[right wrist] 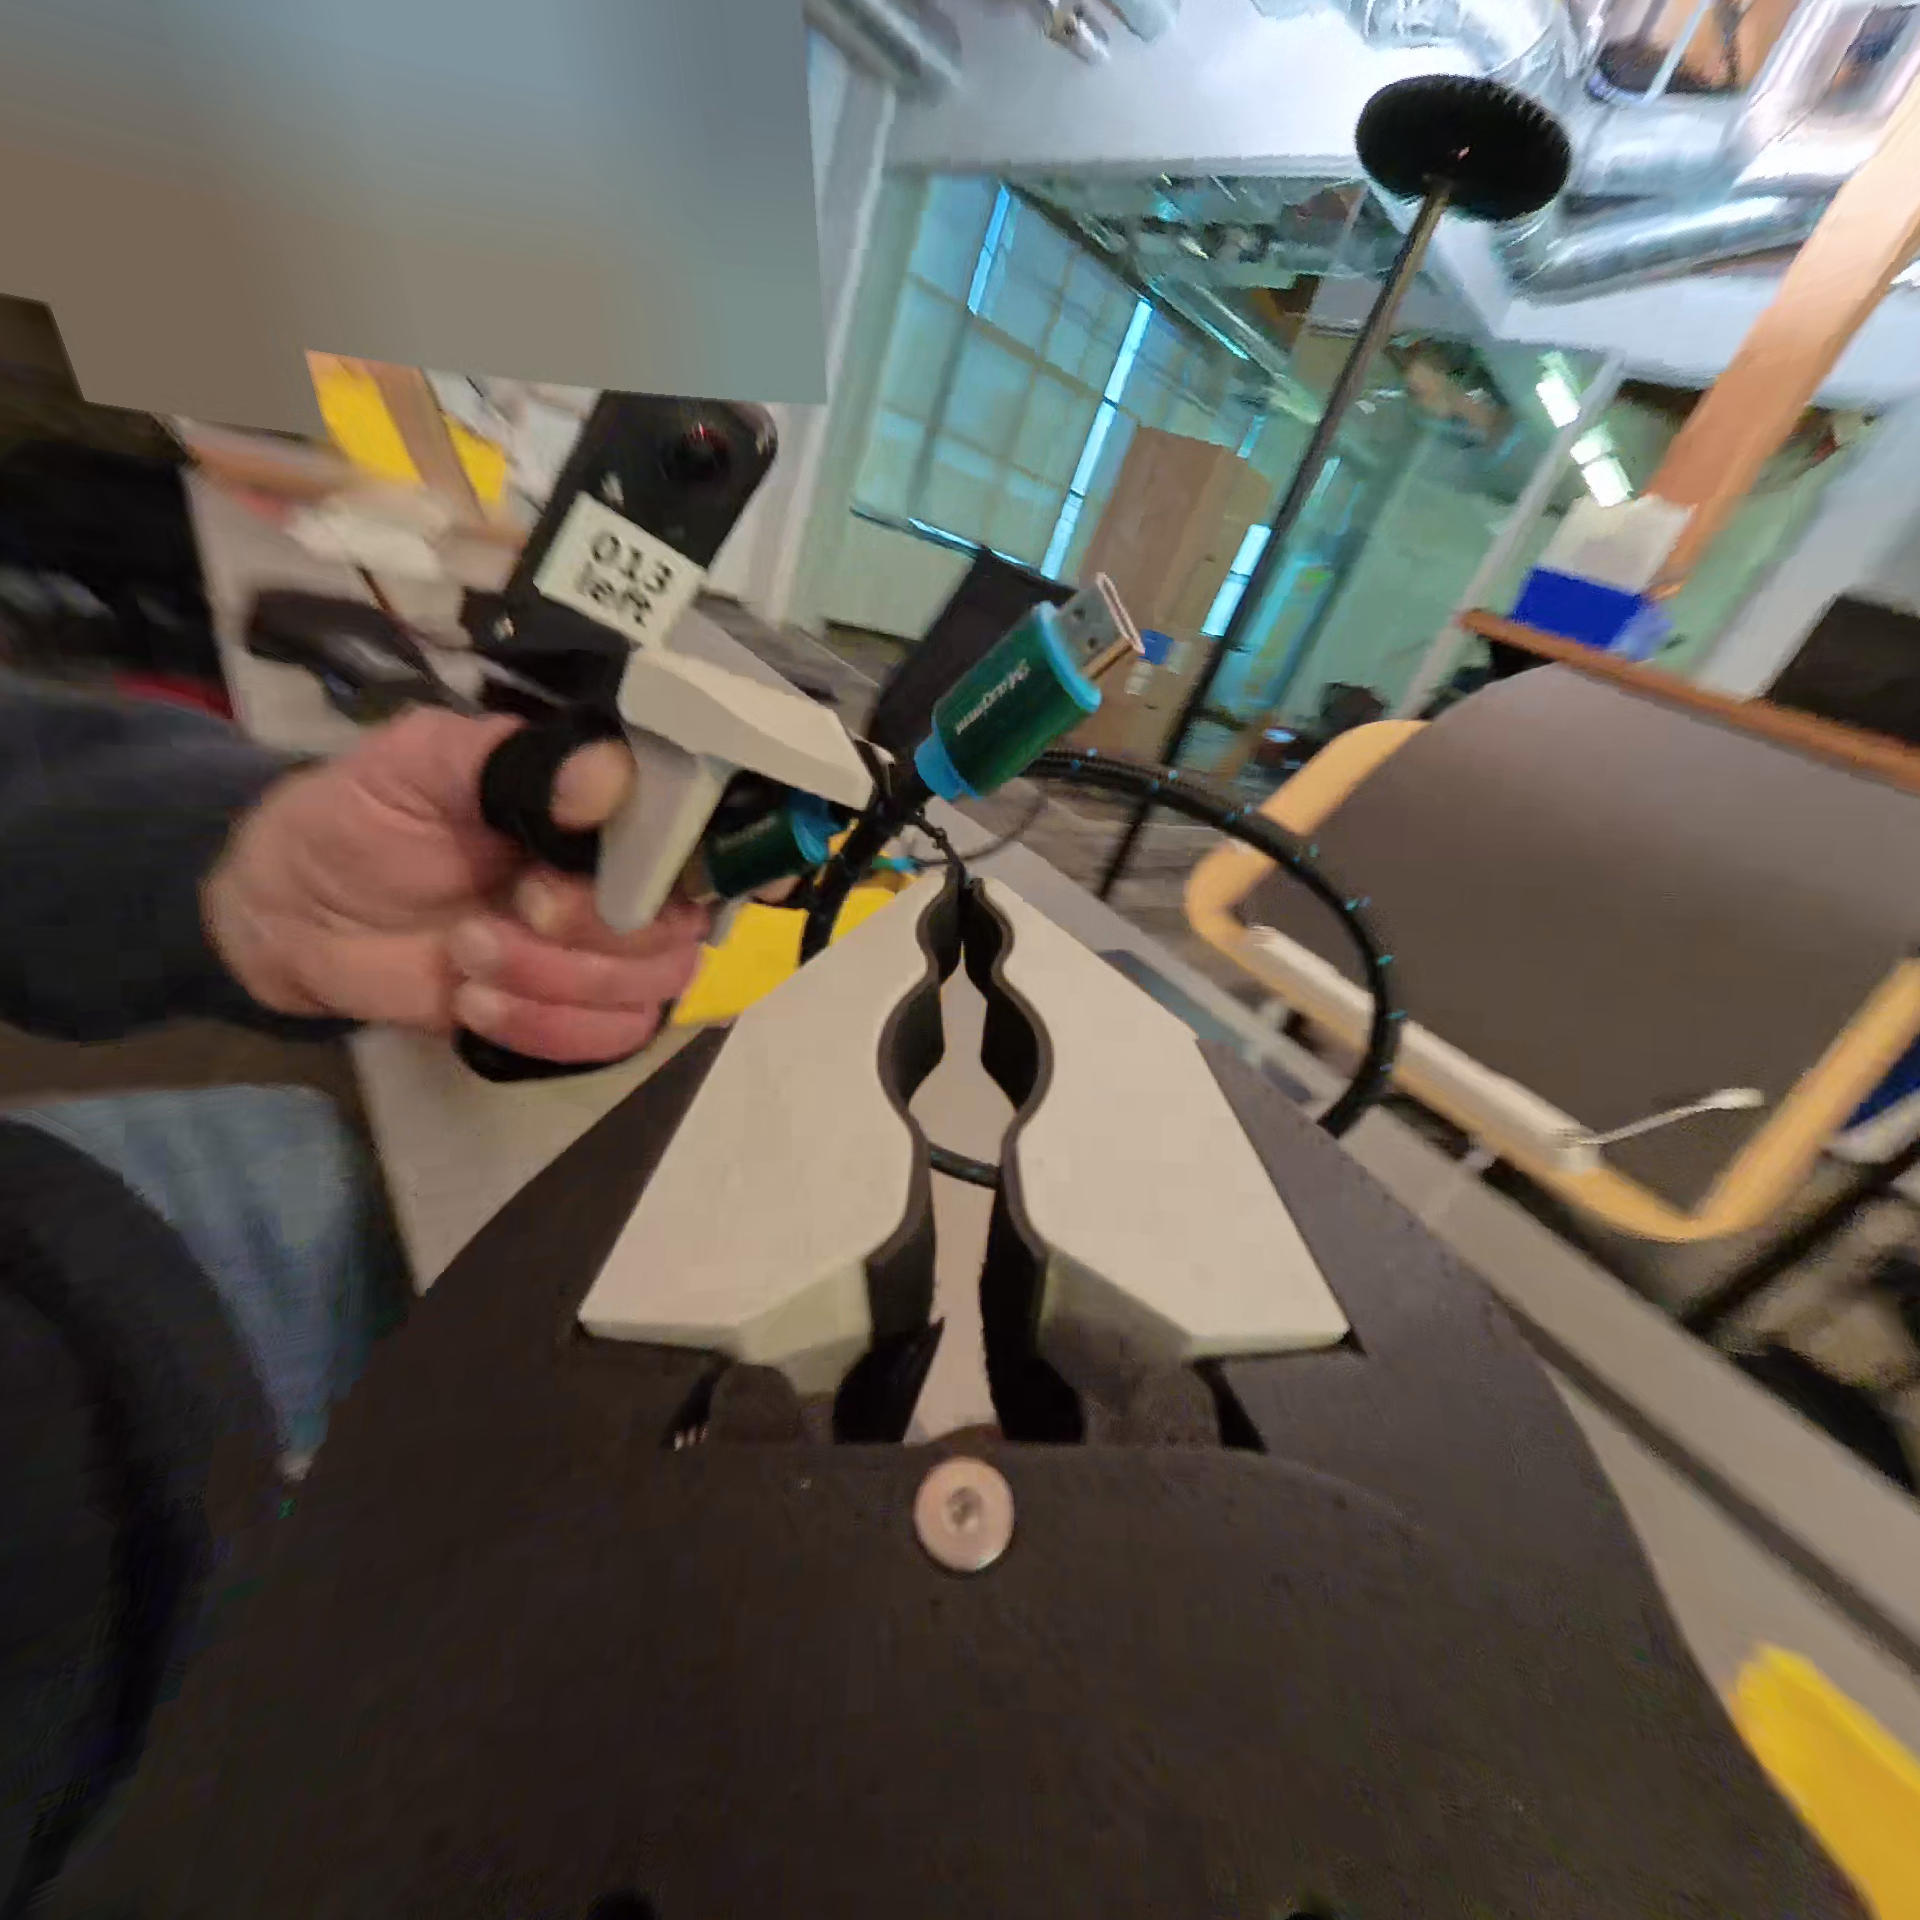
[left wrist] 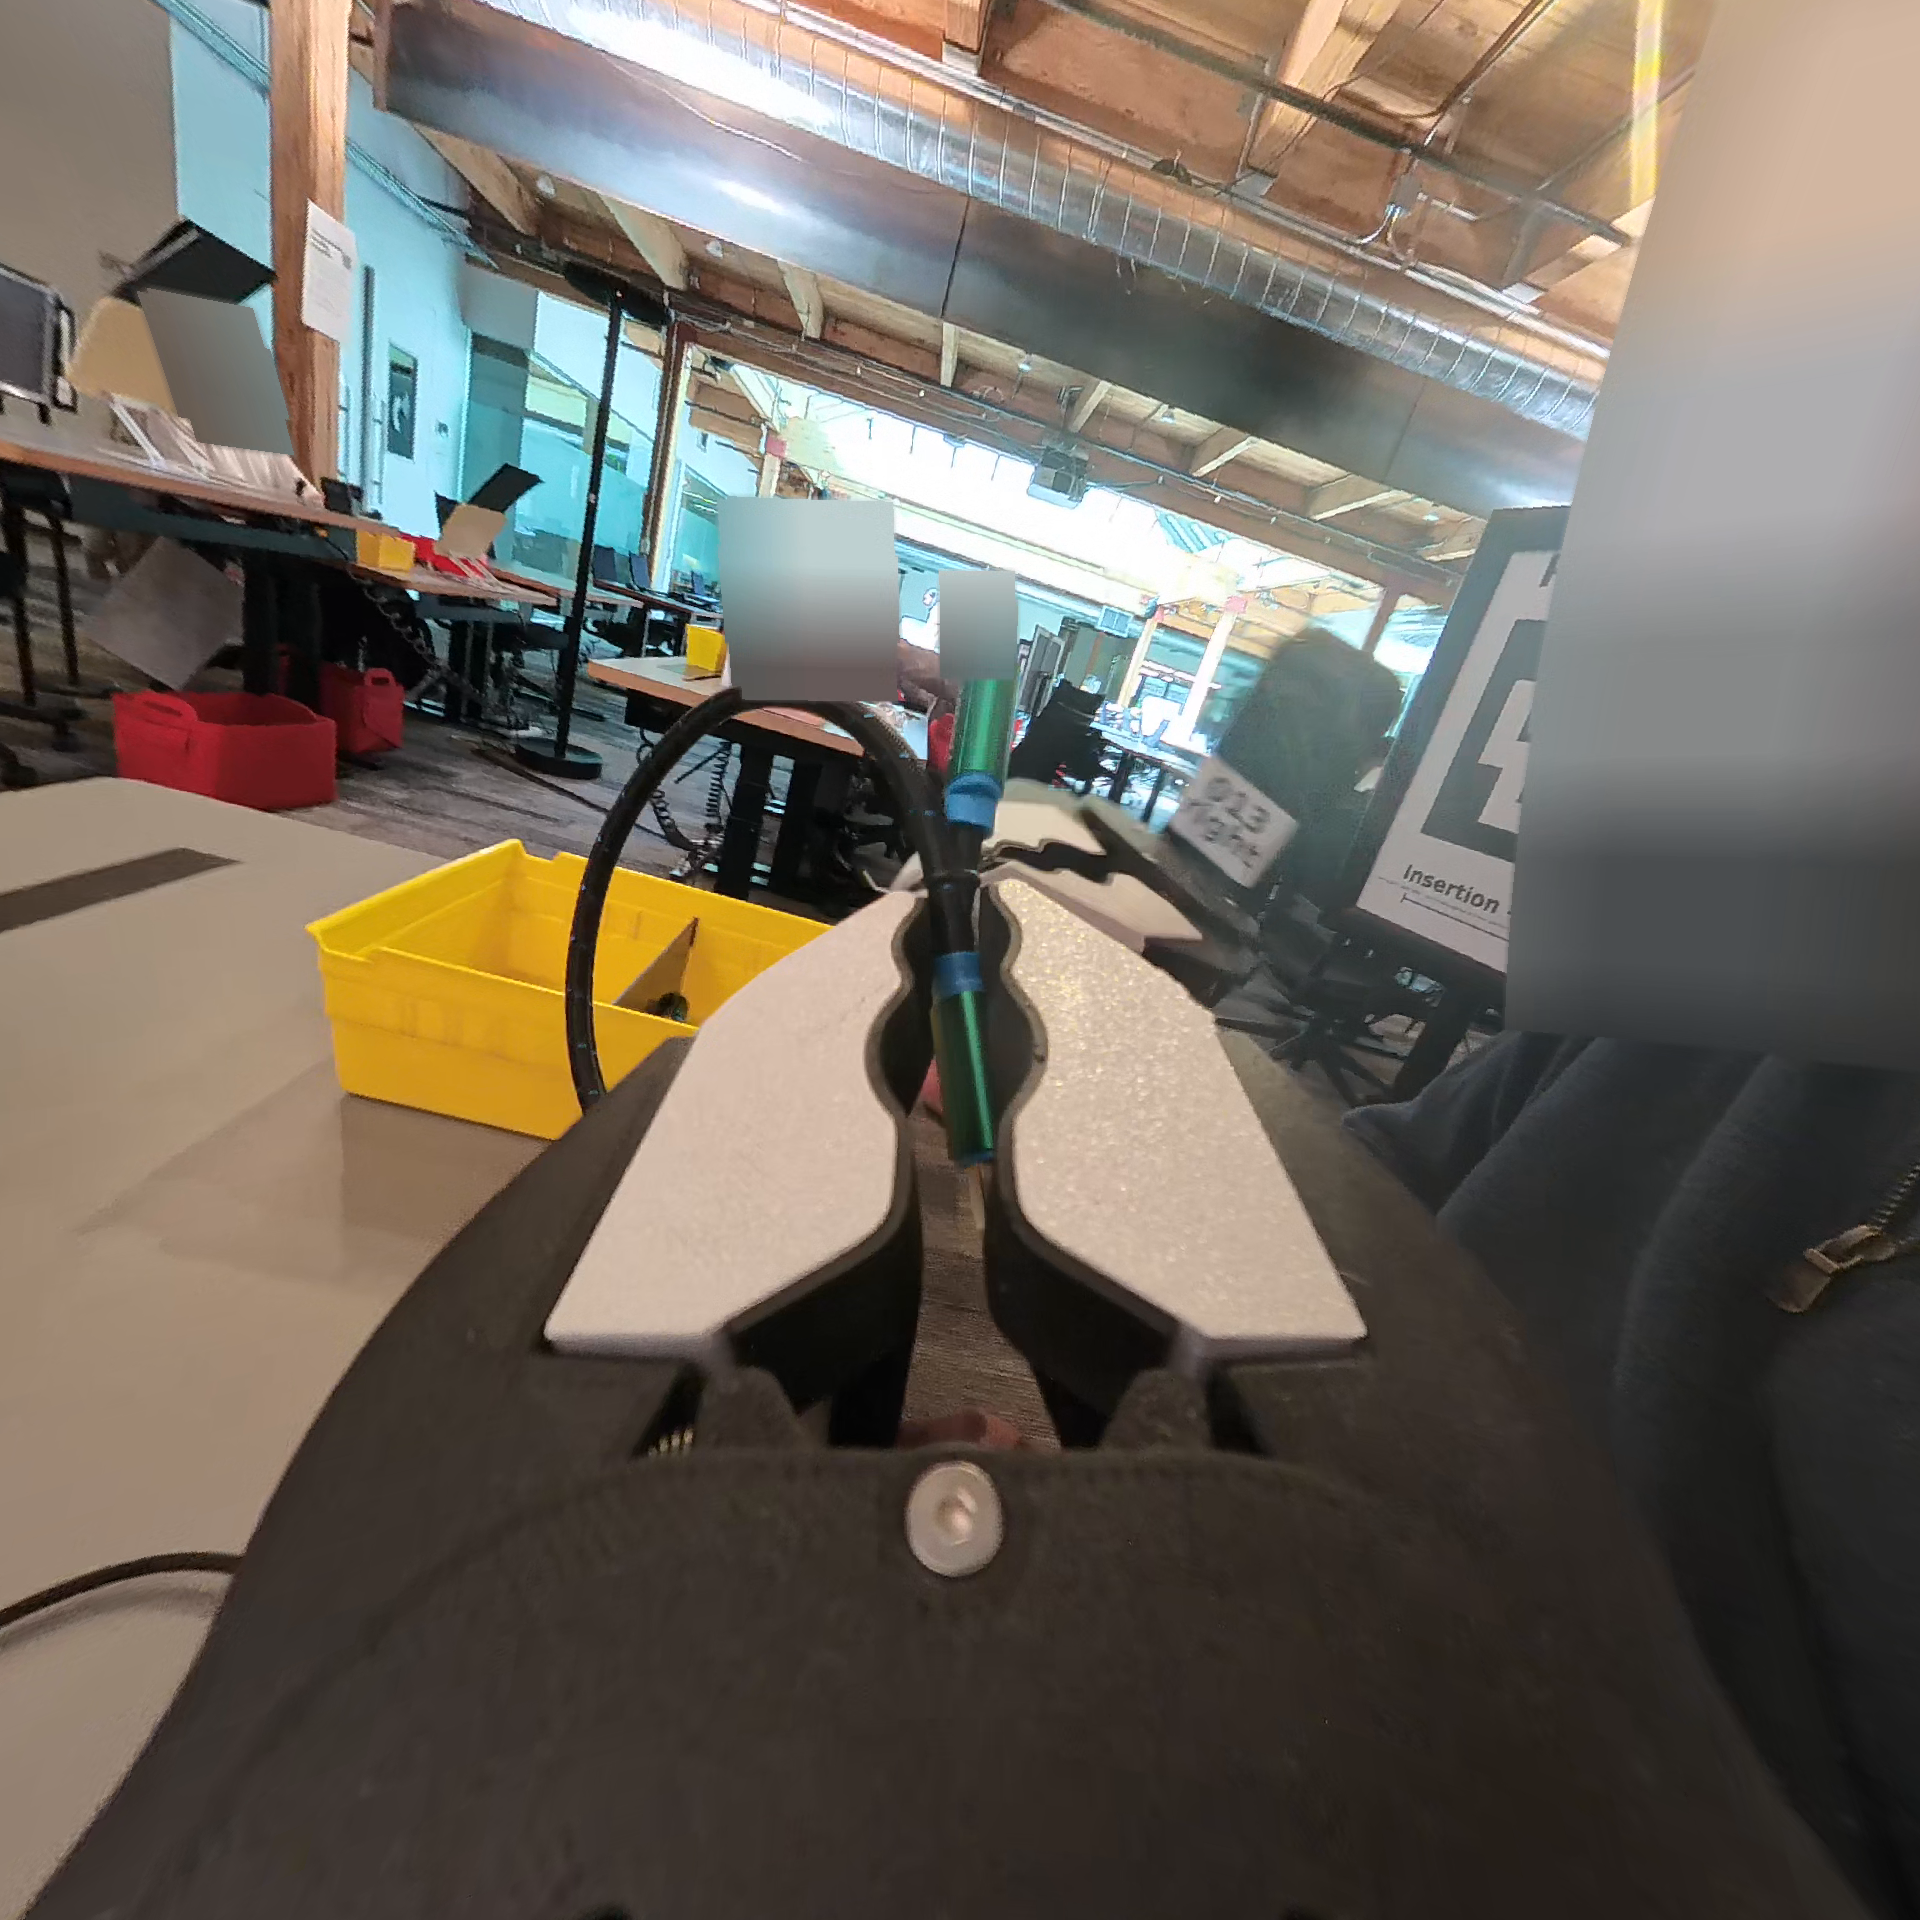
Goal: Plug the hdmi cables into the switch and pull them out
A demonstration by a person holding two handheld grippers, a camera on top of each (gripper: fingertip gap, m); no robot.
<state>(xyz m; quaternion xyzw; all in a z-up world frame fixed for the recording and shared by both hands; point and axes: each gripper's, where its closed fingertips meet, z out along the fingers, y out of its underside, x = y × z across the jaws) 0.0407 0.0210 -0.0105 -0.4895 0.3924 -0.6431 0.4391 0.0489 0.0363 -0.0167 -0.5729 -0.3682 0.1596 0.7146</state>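
One black HDMI cable is coiled into a loop with a green plug at each end. In the left wrist view my left gripper is shut on the cable, with one green plug lying between its fingers. The other green plug stands up just beyond. My right gripper meets the cable there from the right. In the right wrist view my right gripper is shut at its tips on the cable's tied part. The free green plug points up and right. My left gripper shows there, held by a hand. No switch is in view.
A yellow bin sits on the grey table left of my left gripper. A person's dark jacket and a sign board are on the right. A yellow-framed dark panel and a lamp pole stand beyond my right gripper.
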